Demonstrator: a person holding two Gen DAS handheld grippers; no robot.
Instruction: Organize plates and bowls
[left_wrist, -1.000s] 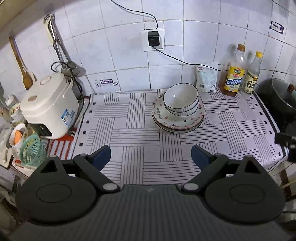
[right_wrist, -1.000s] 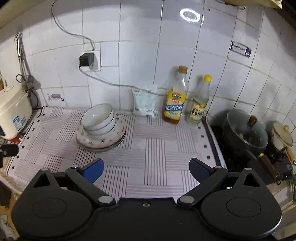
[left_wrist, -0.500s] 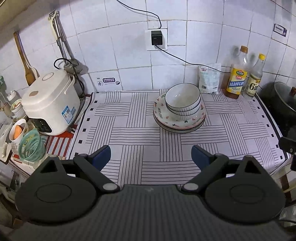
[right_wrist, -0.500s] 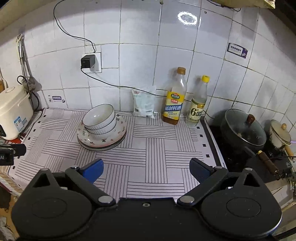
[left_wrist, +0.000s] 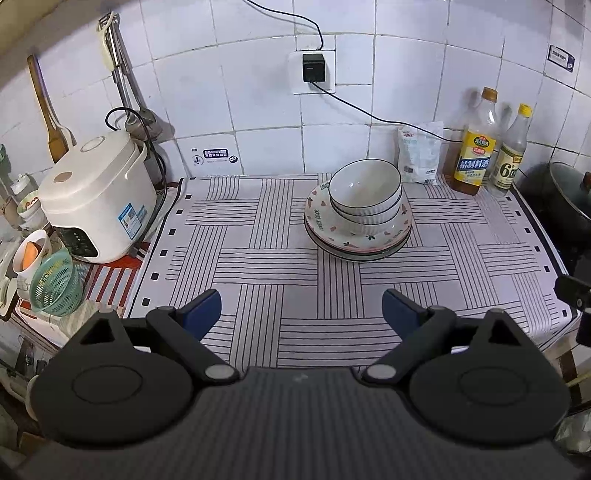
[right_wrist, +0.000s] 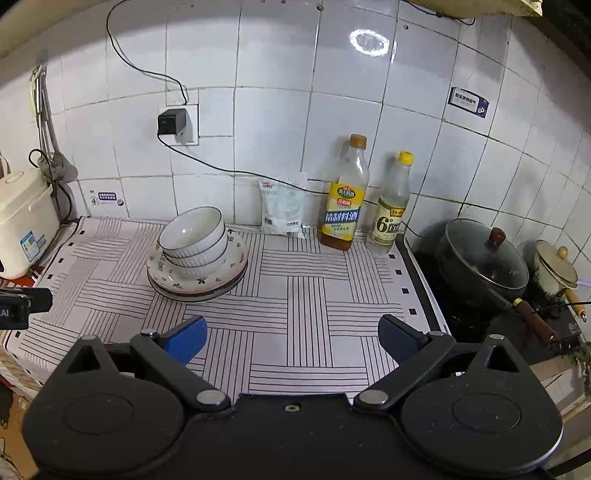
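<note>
The count of plates (left_wrist: 334, 242) under the bowls (left_wrist: 365, 184) is hard to settle: at least two rims are showing, the lower one mostly covered by the patterned one above it. The bowls are nesting, and only the top one is showing its inside; three ribbed walls seem to be stacked, though the lowest is partly sunk behind the plate rim. In the left wrist view the lidded pot (left_wrist: 570, 195) is running off the frame at 3 o'clock, and a dark piece of the other gripper is poking in at about 4 o'clock, too cropped to read. No hands are showing in either view.

The stack is sitting on the striped cloth (left_wrist: 258, 258), toward the tiled wall, at about 1 o'clock from the left gripper (left_wrist: 301, 314) and at about 11 o'clock from the right gripper (right_wrist: 291, 334). Just beside it at the wall a white packet (right_wrist: 282, 208) is leaning, then an oil bottle (right_wrist: 345, 195) and a vinegar bottle (right_wrist: 393, 206) are standing side by side. A rice cooker (left_wrist: 98, 199) is sitting at 9 o'clock off the cloth, with a green basket (left_wrist: 55, 282) in front of it. Nothing is lying between either gripper and the stack.

Both grippers are hovering over the near part of the cloth, pointing at the wall, their blue-padded fingers spread wide apart and gripping nothing, well apart from the stack.
</note>
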